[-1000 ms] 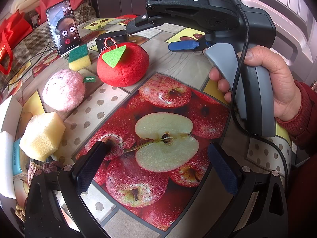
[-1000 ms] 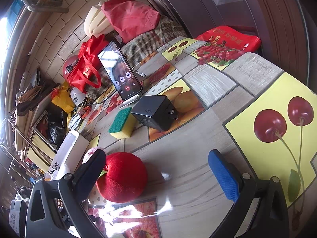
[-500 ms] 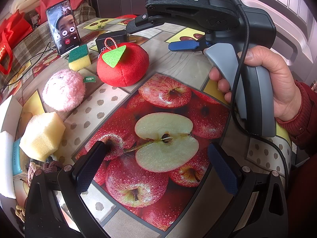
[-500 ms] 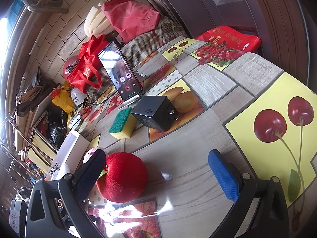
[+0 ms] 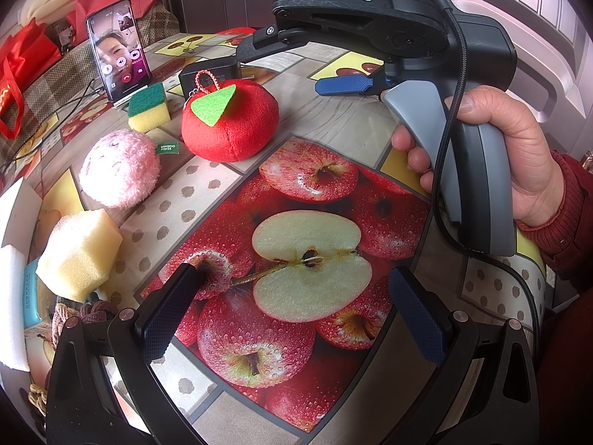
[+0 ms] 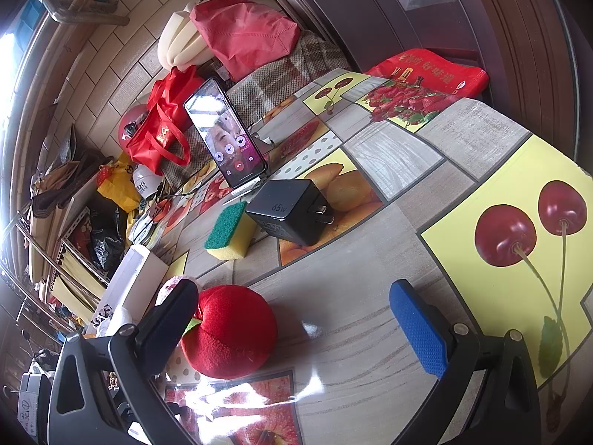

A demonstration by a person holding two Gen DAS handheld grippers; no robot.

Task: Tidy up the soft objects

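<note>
A red plush apple [image 5: 229, 122] [image 6: 231, 330] with a green felt leaf sits on the fruit-print tablecloth. Left of it lie a pink fuzzy ball [image 5: 118, 167], a green-and-yellow sponge [image 5: 148, 107] [image 6: 229, 231] and a pale yellow foam block [image 5: 78, 256]. My left gripper [image 5: 292, 311] hovers open over the printed apple picture, holding nothing. My right gripper [image 6: 296, 322] is open too, just right of the plush apple and above the table. In the left wrist view a hand [image 5: 519, 155] holds the right gripper's handle at the right.
A phone [image 5: 118, 52] [image 6: 226, 137] on a video call stands propped at the back, a black charger [image 6: 289, 211] beside it. White boxes [image 5: 15, 278] and cords lie at the table's left edge. Red bags [image 6: 241, 33] and clutter sit beyond the table.
</note>
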